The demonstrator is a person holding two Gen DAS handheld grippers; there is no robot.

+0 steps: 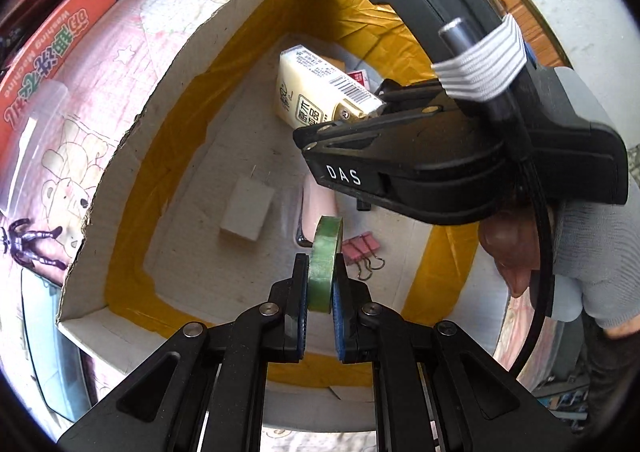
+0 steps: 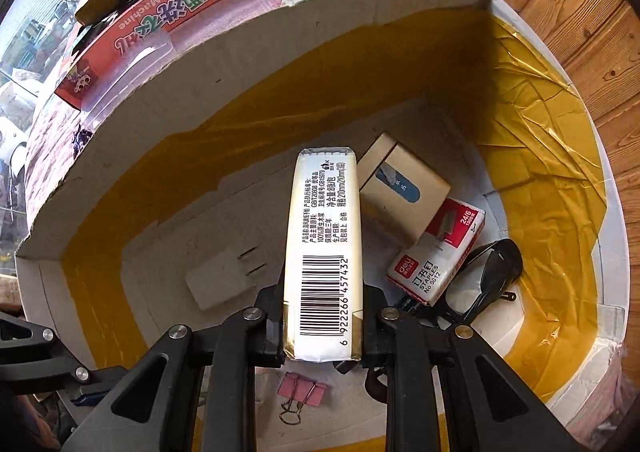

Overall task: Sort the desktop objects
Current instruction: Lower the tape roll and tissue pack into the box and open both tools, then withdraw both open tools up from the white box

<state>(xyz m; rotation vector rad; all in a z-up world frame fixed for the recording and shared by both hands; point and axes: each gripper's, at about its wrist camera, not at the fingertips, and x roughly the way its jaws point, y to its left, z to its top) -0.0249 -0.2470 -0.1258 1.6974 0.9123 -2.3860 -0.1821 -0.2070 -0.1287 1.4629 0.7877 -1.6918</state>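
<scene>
My left gripper (image 1: 320, 272) is shut on a green tape roll (image 1: 326, 252), held upright between its blue pads above the floor of a cardboard box (image 1: 168, 100) lined with yellow tape. My right gripper (image 2: 323, 300) is shut on the near end of a cream tissue pack (image 2: 324, 220) with a barcode. It points down into the same box (image 2: 200, 92). In the left wrist view the right gripper (image 1: 344, 112) reaches in from the upper right with the tissue pack (image 1: 308, 84) sticking out beyond its fingers.
On the box floor lie a white charger (image 2: 218, 280), pink binder clips (image 1: 362, 252), a kraft carton (image 2: 404, 188), a red staples box (image 2: 436, 252) and black sunglasses (image 2: 492, 272). Outside the box are an orange toy box (image 2: 180, 12), a purple figure (image 1: 28, 244) and a person's hand (image 1: 508, 248).
</scene>
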